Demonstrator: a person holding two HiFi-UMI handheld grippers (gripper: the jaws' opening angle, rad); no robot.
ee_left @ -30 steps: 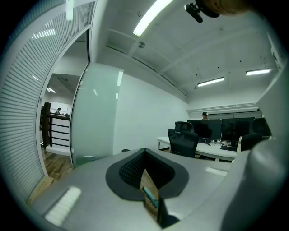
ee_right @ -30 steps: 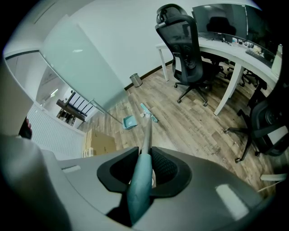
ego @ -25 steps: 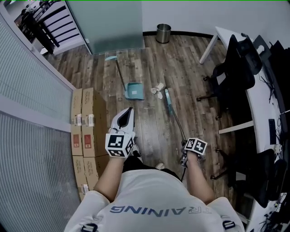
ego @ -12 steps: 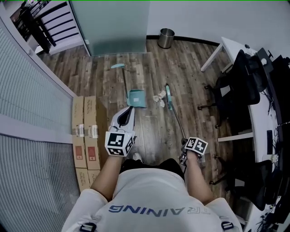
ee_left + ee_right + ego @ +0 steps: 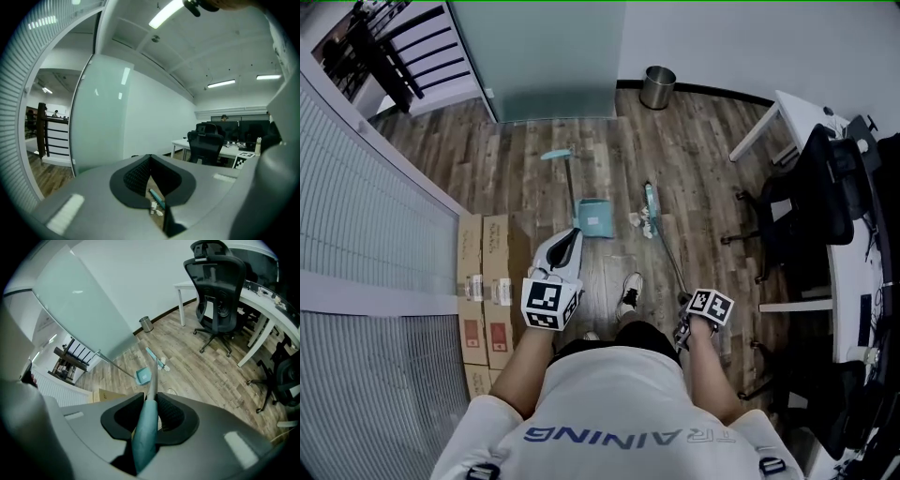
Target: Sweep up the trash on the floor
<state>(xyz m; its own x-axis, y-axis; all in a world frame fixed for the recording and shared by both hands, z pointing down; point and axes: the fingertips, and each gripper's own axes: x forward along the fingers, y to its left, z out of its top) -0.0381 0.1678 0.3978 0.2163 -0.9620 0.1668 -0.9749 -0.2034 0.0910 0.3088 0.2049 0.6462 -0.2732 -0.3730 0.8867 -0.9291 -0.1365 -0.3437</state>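
My right gripper is shut on the teal grip of a long broom handle, which runs forward and down to the floor. The broom head rests beside a small heap of crumpled white trash. A teal dustpan with a long upright handle stands just left of the trash. My left gripper is shut and holds nothing; it hovers short of the dustpan. Through the slit of its jaws in the left gripper view I see the broom and the trash.
Stacked cardboard boxes line the glass wall on the left. A metal bin stands by the far wall. Black office chairs and a white desk fill the right side. The person's shoe is stepping forward.
The person has walked forward, carrying both grippers toward the dustpan and trash. A shoe has come into view. Both grips are unchanged.
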